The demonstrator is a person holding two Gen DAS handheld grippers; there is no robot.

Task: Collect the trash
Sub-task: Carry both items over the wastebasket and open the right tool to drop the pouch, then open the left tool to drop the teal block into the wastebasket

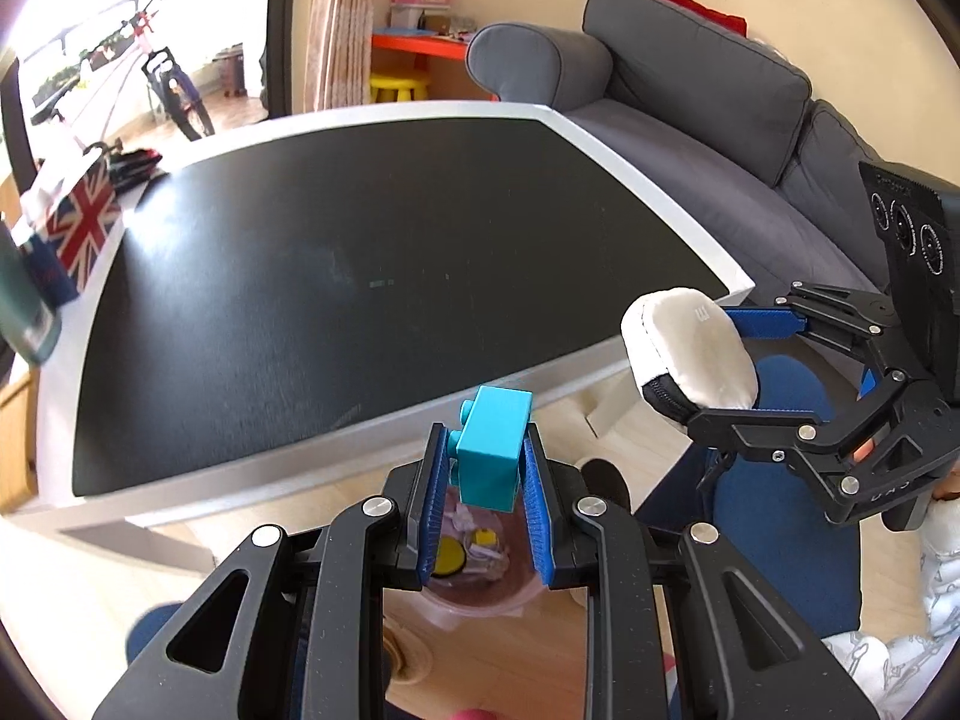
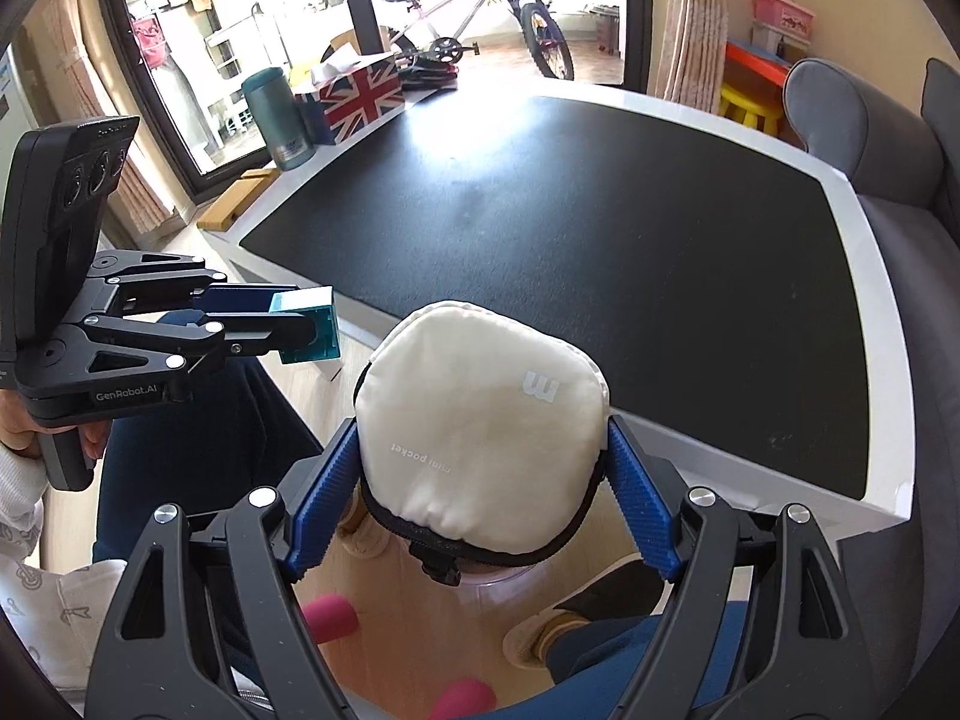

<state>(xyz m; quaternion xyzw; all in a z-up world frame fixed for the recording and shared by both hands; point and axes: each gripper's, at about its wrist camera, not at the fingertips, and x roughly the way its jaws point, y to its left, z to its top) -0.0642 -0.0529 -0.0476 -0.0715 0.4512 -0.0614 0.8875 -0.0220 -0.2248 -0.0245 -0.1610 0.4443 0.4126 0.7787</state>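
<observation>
My left gripper (image 1: pixel 486 468) is shut on a turquoise toy block (image 1: pixel 493 447), held off the near edge of the table above a translucent pink bin (image 1: pixel 480 591) on the floor. Yellow discs and scraps lie inside that bin. From the right wrist view the same block (image 2: pixel 309 327) shows at the left between the left gripper's fingers. My right gripper (image 2: pixel 480 468) is shut on a round white fabric pouch (image 2: pixel 480 420) with a black zipper, also held over the bin's rim (image 2: pixel 510 576). In the left wrist view that pouch (image 1: pixel 690 354) hangs at the right.
The black-topped table (image 1: pixel 336 300) with a white border fills the middle. A Union Jack tissue box (image 2: pixel 360 93) and a green flask (image 2: pixel 276 117) stand on its far side. A grey sofa (image 1: pixel 690 96) runs along the table's right. The person's legs and shoes (image 2: pixel 558 630) flank the bin.
</observation>
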